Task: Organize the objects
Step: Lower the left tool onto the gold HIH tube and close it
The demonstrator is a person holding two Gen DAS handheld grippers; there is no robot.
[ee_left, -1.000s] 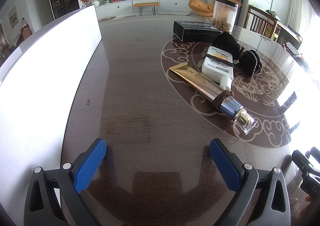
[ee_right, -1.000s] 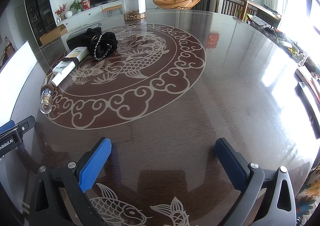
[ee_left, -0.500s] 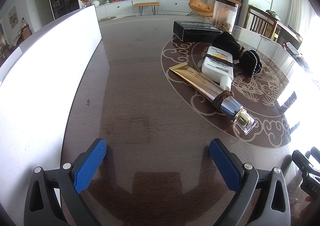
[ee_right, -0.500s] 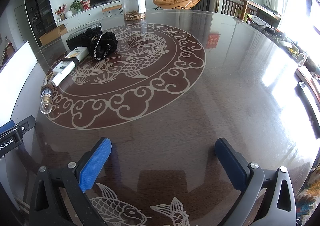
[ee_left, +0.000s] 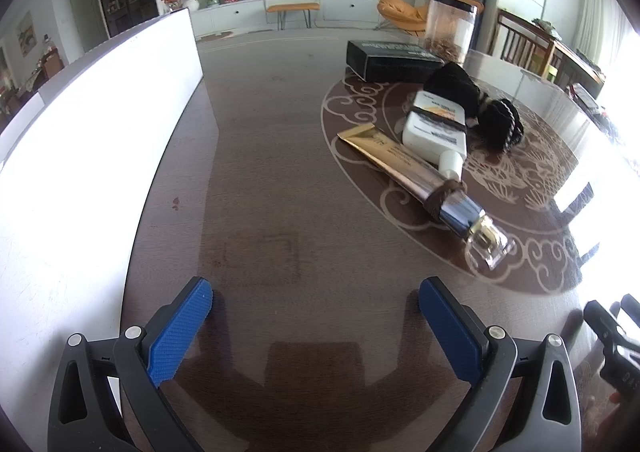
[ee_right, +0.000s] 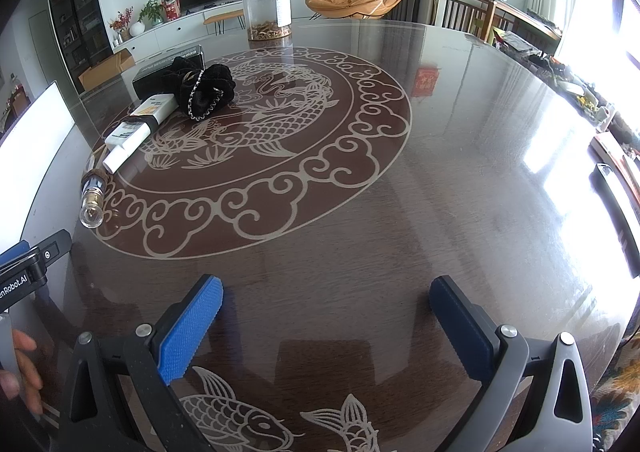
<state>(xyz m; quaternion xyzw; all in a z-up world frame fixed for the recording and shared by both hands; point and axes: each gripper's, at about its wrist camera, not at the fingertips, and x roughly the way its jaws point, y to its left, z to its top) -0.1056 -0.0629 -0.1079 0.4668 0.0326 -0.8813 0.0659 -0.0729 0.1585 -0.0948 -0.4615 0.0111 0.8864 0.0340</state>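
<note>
A gold tube (ee_left: 404, 167) with a brown hair tie around its neck and a clear cap (ee_right: 91, 207) lies on the dark table. A white bottle (ee_left: 436, 129) (ee_right: 138, 125) rests against it. Behind them sit a black scrunchie with a chain (ee_left: 498, 123) (ee_right: 204, 91) and a black box (ee_left: 394, 59) (ee_right: 168, 65). My left gripper (ee_left: 316, 306) hovers open over bare table, short of the tube and to its left. My right gripper (ee_right: 326, 302) is open too, well in front of the objects, nothing between its fingers.
A white panel (ee_left: 92, 123) stands along the table's left edge. A clear jar (ee_right: 266, 7) with brown contents stands at the back. The round glass table (ee_right: 460, 171) has a dragon inlay. A hand (ee_right: 20, 368) holds the left gripper's body (ee_right: 28, 272).
</note>
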